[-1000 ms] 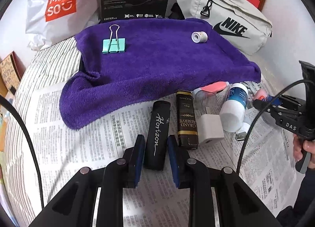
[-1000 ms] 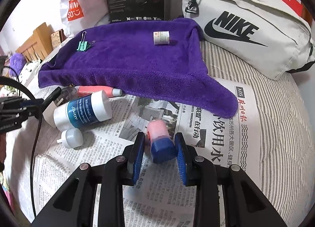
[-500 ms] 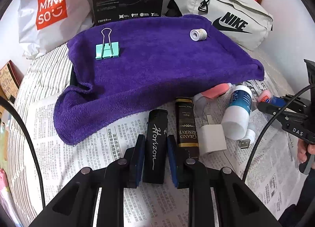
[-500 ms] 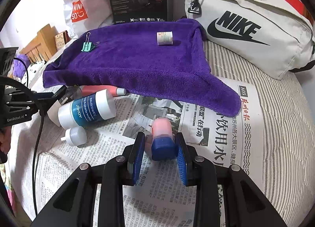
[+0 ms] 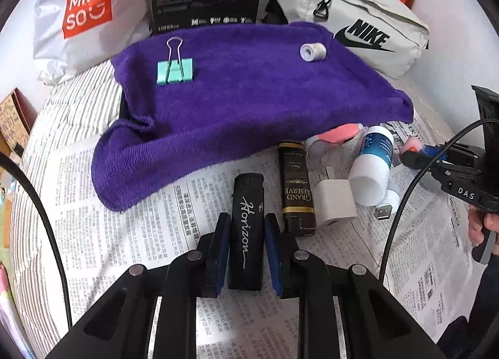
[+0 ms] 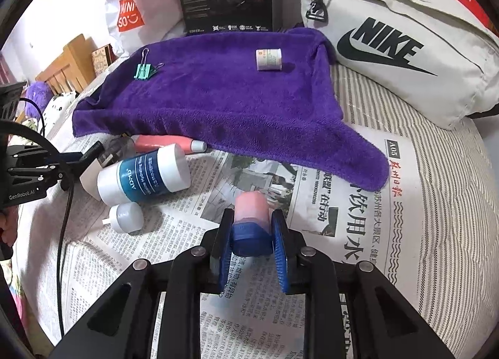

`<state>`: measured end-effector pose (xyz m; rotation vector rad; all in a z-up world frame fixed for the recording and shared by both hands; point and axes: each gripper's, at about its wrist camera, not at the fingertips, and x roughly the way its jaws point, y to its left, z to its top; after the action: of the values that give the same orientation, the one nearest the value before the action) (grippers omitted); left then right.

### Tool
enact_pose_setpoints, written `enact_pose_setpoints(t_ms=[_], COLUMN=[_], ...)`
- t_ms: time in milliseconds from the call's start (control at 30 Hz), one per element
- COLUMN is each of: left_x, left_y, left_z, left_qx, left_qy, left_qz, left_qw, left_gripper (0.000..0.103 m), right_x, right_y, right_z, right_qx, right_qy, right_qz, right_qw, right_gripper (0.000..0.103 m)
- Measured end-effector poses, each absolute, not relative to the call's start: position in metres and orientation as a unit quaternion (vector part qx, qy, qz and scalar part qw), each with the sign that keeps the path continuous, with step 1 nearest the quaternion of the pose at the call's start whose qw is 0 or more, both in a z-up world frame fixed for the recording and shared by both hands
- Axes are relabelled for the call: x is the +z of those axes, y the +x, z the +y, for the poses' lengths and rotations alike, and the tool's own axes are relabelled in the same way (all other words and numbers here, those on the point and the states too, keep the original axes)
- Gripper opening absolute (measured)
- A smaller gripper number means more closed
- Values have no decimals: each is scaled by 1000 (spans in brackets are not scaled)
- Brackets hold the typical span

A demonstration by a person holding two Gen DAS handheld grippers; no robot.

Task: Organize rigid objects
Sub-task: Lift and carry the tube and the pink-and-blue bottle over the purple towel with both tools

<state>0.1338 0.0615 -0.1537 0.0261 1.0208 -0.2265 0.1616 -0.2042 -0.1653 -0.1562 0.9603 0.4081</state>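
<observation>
While the black lighter [image 5: 247, 228] is kept pinched by the left gripper [image 5: 246, 246], the pink-and-blue bottle [image 6: 252, 222] is newly clamped.
Right gripper [image 6: 252, 243] fingers have just been closed on it, over newspaper [image 6: 358, 212] beside the purple towel [image 6: 218, 103].

Quick count: two black lighters [image 5: 247, 228] on the newspaper [image 5: 131, 203], one charger plug [image 5: 335, 200], one big white bottle [image 6: 143, 175], one tiny white bottle [image 6: 126, 217], one pink tube [image 6: 165, 144], one pink-and-blue bottle [image 6: 252, 222]. On the one purple towel [image 5: 249, 94]: one binder clip [image 5: 174, 69], one tape roll [image 5: 312, 51]. Two bags, one black box.
</observation>
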Motion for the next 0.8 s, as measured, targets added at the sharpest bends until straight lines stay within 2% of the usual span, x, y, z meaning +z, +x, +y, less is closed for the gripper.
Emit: enact_pose_setpoints(t_ms=[800], left_x=[-152], left_y=[124], left_z=[68], left_qx=[-105], left_qy=[9], left_qz=[485], left_qw=[868], left_gripper=[21], right_x=[-154], right_y=[145], right_z=[-210], right_qx=[202], right_qy=[-80], right_qz=[453], right_qw=[864], right_gripper=[24])
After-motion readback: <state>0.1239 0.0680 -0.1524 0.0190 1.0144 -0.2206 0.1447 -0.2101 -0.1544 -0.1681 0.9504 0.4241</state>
